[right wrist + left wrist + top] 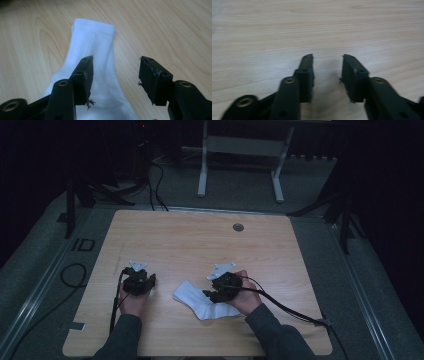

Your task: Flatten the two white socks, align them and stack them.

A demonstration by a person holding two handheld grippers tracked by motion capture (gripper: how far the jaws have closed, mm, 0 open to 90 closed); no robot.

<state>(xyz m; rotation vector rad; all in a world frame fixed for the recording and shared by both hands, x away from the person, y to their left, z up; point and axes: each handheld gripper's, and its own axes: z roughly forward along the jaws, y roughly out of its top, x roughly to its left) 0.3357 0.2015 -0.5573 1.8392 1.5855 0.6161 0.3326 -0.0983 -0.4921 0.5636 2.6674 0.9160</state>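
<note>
White ribbed cotton sock [93, 47] flat on my pale wooden tabletop [200, 240], right gripper [115, 75] fingers apart above it, left gripper [327, 75] fingers apart over bare wood.

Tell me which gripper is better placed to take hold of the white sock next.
Right. The right gripper hangs directly over the white sock, jaws apart with nothing clamped. The left gripper faces bare table, off to the sock's side.
</note>
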